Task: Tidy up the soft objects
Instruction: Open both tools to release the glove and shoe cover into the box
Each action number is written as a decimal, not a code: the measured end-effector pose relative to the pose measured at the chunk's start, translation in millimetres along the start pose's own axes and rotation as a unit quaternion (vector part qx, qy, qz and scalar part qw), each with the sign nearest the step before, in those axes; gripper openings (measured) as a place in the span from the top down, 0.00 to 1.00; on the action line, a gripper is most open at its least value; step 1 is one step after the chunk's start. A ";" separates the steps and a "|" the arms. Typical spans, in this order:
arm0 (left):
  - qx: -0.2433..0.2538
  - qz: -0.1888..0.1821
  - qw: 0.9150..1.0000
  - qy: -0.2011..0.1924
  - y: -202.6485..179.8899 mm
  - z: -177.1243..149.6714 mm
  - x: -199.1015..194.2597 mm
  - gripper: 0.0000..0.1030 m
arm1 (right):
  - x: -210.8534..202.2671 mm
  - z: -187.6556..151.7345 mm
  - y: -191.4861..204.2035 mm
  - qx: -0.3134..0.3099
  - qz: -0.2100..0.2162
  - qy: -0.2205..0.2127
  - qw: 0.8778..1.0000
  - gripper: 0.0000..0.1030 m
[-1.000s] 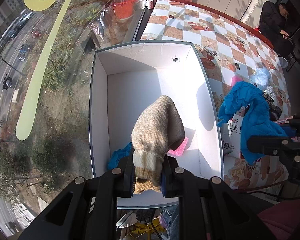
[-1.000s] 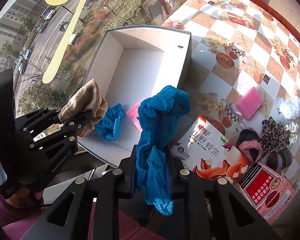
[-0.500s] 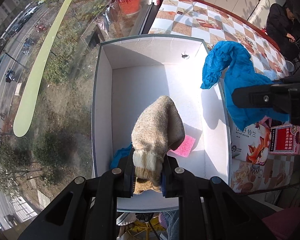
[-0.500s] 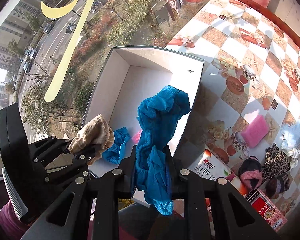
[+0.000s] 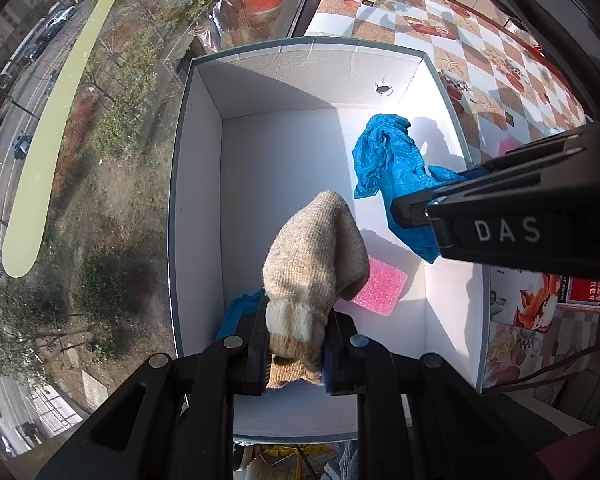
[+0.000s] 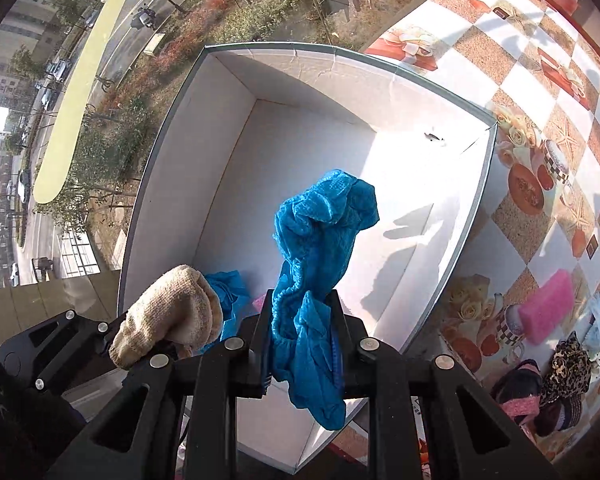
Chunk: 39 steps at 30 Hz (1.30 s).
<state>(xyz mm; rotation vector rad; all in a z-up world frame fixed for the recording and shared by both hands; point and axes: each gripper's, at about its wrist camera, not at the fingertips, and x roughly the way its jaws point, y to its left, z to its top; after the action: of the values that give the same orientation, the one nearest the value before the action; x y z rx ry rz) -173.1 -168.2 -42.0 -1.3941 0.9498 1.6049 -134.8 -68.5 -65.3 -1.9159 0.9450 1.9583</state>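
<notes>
Both tongs clamped over white box (image 6: 472, 216): left tongs (image 5: 296, 344) on beige sock (image 5: 316, 256), right tongs (image 6: 302, 344) on blue cloth (image 6: 320, 232); cloth likely to snag pads, drape over rim on release

I see the box (image 5: 198, 184) open at the top, its four walls standing as the only barriers around it. The far half of its floor is bare, so I have room to drop in there. Near the close wall a pink sponge (image 5: 379, 290) and a blue cloth (image 5: 240, 308) lie on the floor. My left claw (image 5: 296, 350) hangs over that near end with the beige sock (image 5: 316, 256); my right claw (image 6: 303, 354) reaches in over the right wall, its blue rag (image 6: 320, 236) dangling mid-box. On the desk (image 6: 540, 92) right of the box, another sponge (image 6: 546, 306) and a heap of socks (image 6: 548, 392) crowd the near side.
</notes>
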 end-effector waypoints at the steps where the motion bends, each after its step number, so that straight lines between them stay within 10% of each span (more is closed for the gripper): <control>1: 0.001 -0.001 1.000 0.002 -2.7 -0.1 1.9 0.80 | 3.4 -3.3 -3.8 0.006 -0.005 0.006 1.000 0.78; 17: 0.019 -0.005 1.000 0.005 -8.5 1.1 5.9 0.77 | -16.4 -29.4 -17.2 0.027 0.007 -0.010 1.000 0.78; 20: 0.028 0.000 1.000 -0.014 -13.5 -3.0 -0.7 0.53 | -28.2 -25.9 -14.8 0.022 0.012 -0.024 0.999 0.77; 21: 0.032 0.000 0.999 -0.018 -14.7 -3.2 -2.7 0.29 | -32.4 -25.9 -14.6 0.022 0.016 -0.028 0.999 0.77; 22: 0.032 0.000 0.999 -0.023 -15.3 -3.5 -5.2 0.12 | -36.4 -26.6 -15.4 0.021 0.020 -0.032 0.999 0.74; 26: 0.000 -0.021 0.999 -0.049 -4.0 -2.0 -16.2 0.09 | -51.6 -27.3 -18.2 0.026 0.009 -0.046 0.999 0.03; 39: -0.023 -0.020 0.998 -0.055 -0.3 1.1 -20.8 0.00 | -68.3 -19.7 -12.3 0.020 -0.052 -0.059 0.997 0.02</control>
<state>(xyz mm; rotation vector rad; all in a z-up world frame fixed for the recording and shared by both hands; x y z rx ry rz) -171.5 -168.9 -21.3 -1.3330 0.8214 1.6643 -104.4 -52.9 -1.8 -1.7690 0.8308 1.9534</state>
